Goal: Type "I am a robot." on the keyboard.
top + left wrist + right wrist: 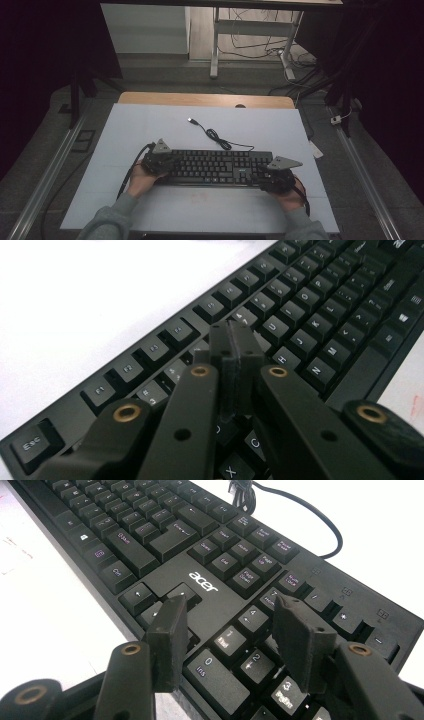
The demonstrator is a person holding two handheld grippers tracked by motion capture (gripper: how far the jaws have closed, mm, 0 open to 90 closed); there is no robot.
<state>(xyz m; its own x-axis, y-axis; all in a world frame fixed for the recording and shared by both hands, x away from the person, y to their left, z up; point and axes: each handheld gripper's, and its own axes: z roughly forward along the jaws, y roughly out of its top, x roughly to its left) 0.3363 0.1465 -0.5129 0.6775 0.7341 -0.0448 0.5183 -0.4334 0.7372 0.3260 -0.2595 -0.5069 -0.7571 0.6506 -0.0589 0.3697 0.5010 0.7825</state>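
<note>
- The keyboard lies flat on the white mat, in the half of the mat nearer the person, long side running left to right.
- Its cable leaves the keyboard's far edge, coils once, and ends in a plug lying on the mat beyond the keyboard.
- The left gripper sits over the keyboard's left end, held by the left hand.
- In the left gripper view, the left gripper has its two jaws pressed flat together, nothing between them; the tips hang above the letter and number keys, right of the function row as that view shows it.
- Whether those tips touch a key cannot be told.
- The right gripper sits over the keyboard's right end, held by the right hand.
- In the right gripper view, the right gripper has its jaws standing apart with a clear gap and nothing gripped; one jaw is over the arrow keys, the other over the number pad.
- Between them shows the bare panel of the keyboard with the brand name.
- A wooden table edge shows past the mat's far side.
</note>
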